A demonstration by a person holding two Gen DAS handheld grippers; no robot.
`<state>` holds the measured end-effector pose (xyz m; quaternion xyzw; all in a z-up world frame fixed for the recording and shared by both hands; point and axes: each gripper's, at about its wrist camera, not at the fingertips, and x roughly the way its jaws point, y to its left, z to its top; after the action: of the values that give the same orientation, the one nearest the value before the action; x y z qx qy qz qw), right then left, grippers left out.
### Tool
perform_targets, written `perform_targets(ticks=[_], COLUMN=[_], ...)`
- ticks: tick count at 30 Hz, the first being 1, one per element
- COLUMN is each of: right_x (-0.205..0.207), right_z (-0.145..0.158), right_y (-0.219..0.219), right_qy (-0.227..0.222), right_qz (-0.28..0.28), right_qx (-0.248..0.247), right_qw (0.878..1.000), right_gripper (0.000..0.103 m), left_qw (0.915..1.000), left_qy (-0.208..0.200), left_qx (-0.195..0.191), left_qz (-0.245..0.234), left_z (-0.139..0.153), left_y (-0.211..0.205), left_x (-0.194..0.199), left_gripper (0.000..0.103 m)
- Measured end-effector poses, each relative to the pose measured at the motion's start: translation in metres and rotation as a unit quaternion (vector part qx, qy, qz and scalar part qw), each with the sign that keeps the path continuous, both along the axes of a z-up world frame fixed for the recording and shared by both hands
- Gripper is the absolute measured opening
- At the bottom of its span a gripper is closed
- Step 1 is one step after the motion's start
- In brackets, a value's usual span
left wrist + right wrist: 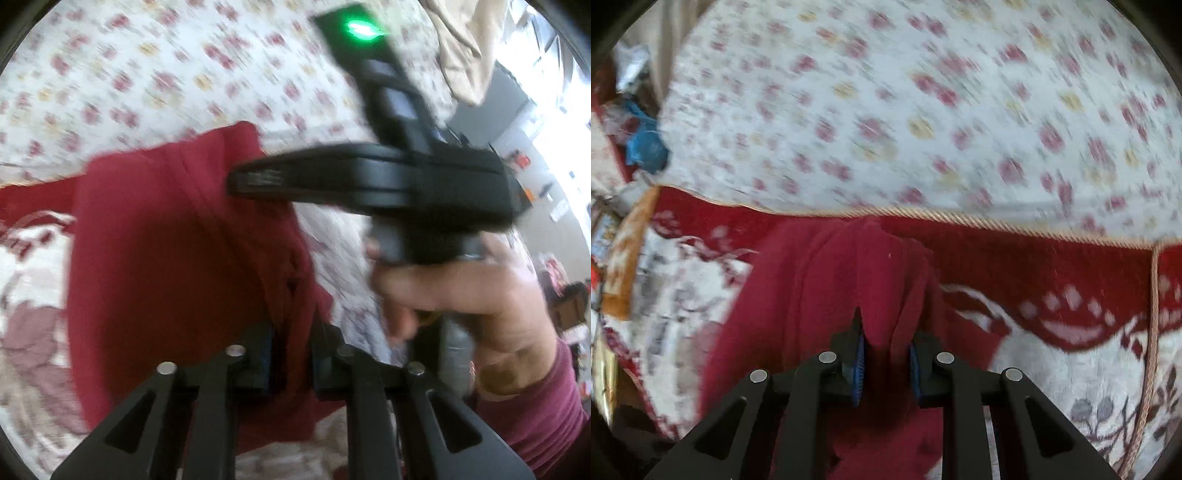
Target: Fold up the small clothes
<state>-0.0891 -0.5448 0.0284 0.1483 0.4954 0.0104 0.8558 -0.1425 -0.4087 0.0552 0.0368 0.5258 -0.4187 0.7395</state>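
Left gripper point(291, 354) and right gripper point(886, 365) each clench the dark red cloth garment point(177, 236), lifted above the floral bedspread point(147, 74); folding appears barely begun.

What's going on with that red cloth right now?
Left claw shut on red garment. Right claw shut on it too. Garment lifted over floral bedspread. Nothing in the way.

Left gripper point(291, 354) is pinching the red cloth point(177, 240), which hangs over a flowery bedsheet point(147, 66). Right gripper point(236, 181) has the cloth's far edge too, all pretty blurry.
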Motion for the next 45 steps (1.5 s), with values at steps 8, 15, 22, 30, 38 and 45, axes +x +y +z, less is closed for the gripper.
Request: perform_targets(ticks=[8, 15, 22, 30, 38, 45], right_x=[-0.038, -0.100, -0.134, -0.160, -0.137, -0.156], right_z=[0.013, 0.047, -0.010, 0.029, 0.011, -0.002], right_y=[-0.027, 0.022, 0.056, 0.037, 0.055, 0.046], right_qy=[-0.024, -0.081, -0.003, -0.063, -0.042, -0.039], right_qz=[-0.050, 0.003, 0.031, -0.027, -0.023, -0.030], right_qx=[0.056, 0.044, -0.029, 0.044, -0.005, -0.002], right_qw=[0.997, 0.996, 0.999, 0.997, 0.999, 0.999], right_gripper=[0.059, 0.059, 0.044, 0.054, 0.015, 0.012], left_qw=[0.9982, 0.9854, 0.9890, 0.9870, 0.9850, 0.9850], left_qy=[-0.052, -0.131, -0.091, -0.111, -0.120, -0.119], left_qx=[-0.018, 0.075, 0.101, 0.099, 0.104, 0.100], left_qz=[-0.024, 0.079, 0.060, 0.061, 0.068, 0.074], left_z=[0.041, 0.028, -0.021, -0.013, -0.014, -0.013], left_y=[0.048, 0.108, 0.103, 0.103, 0.104, 0.103], left_x=[-0.014, 0.003, 0.001, -0.005, -0.007, -0.007], left_gripper=[0.065, 0.070, 0.070, 0.074, 0.078, 0.081])
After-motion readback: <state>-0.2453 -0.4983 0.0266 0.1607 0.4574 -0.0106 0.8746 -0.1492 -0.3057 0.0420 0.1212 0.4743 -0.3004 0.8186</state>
